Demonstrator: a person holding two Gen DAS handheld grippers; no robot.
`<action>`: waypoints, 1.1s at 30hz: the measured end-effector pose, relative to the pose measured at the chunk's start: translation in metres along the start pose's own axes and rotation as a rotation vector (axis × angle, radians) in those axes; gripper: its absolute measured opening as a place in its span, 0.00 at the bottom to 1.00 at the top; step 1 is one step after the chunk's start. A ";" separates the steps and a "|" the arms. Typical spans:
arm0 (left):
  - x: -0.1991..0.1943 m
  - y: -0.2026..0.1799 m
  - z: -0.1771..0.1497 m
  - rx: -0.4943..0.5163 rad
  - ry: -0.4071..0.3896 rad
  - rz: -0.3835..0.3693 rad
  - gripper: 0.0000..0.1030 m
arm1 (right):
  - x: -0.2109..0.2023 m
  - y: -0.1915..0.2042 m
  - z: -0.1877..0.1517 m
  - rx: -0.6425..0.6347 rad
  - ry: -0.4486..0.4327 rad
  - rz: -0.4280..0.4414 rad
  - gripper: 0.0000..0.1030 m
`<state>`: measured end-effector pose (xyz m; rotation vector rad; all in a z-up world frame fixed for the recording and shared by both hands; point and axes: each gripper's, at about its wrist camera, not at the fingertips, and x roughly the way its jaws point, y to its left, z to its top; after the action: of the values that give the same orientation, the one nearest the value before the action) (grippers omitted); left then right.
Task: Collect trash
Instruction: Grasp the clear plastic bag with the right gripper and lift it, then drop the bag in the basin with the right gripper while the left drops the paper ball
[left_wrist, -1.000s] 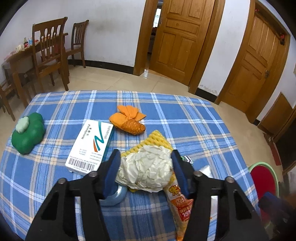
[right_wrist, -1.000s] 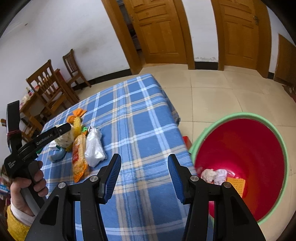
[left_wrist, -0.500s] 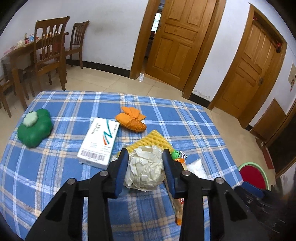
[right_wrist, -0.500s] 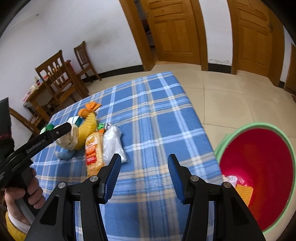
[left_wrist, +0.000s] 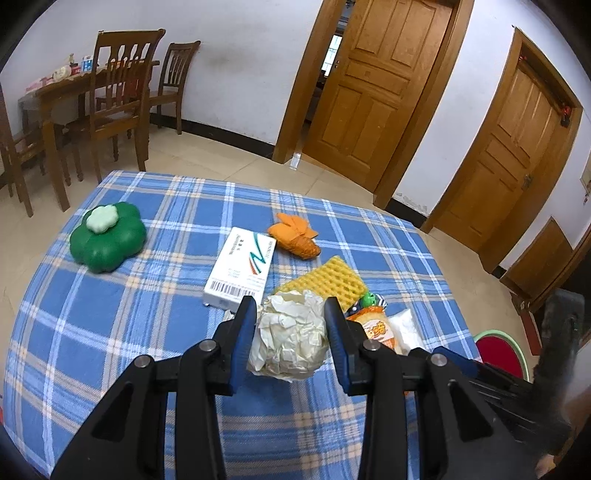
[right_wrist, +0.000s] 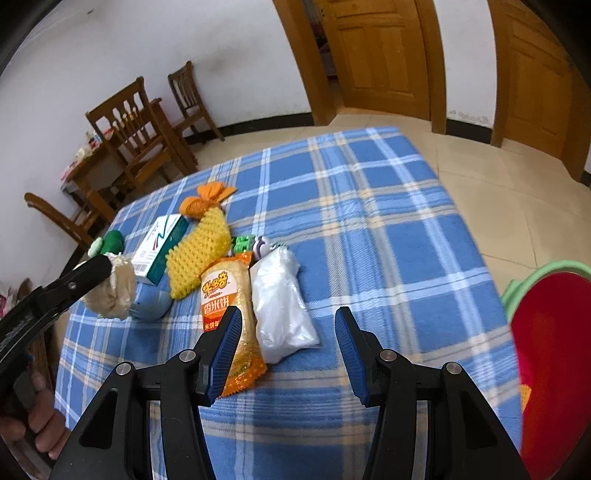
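Left wrist view: left gripper (left_wrist: 290, 334) clamps crumpled paper ball (left_wrist: 288, 338).
Keep the squeeze steady toward the red bin (right_wrist: 550, 350); right gripper (right_wrist: 288, 349) gapes empty.

tablecloth (left_wrist: 110, 332): blue plaid with white and peach stripes
crumpled paper ball (left_wrist: 290, 338): cream, off-white
foam net (left_wrist: 325, 282): yellow, honeycomb mesh
medicine box (left_wrist: 242, 271): white, teal and red swoosh, black barcode
flower-shaped container (left_wrist: 107, 242): dark green, pale green flower on top
orange wrapper (left_wrist: 295, 238): orange
snack packet (right_wrist: 227, 306): orange and pale yellow, red band
plastic bag (right_wrist: 282, 306): translucent white
bin (right_wrist: 550, 354): red inside, light green rim
gripper pads (right_wrist: 225, 350): blue, on black fingers
doors (left_wrist: 373, 92): honey-brown wood
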<state>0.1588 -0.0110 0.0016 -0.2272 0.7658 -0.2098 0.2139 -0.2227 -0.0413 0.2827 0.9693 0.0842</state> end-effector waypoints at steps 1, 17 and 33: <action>-0.001 0.002 -0.001 -0.004 0.001 0.000 0.37 | 0.003 0.000 -0.001 0.005 0.010 0.002 0.52; -0.011 0.007 -0.008 -0.031 0.000 -0.018 0.37 | -0.003 -0.011 -0.007 0.064 -0.005 0.003 0.33; -0.025 -0.011 -0.012 -0.003 -0.008 -0.049 0.37 | -0.064 -0.029 -0.022 0.111 -0.122 -0.007 0.32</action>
<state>0.1321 -0.0159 0.0126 -0.2496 0.7532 -0.2535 0.1575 -0.2591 -0.0099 0.3821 0.8549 0.0063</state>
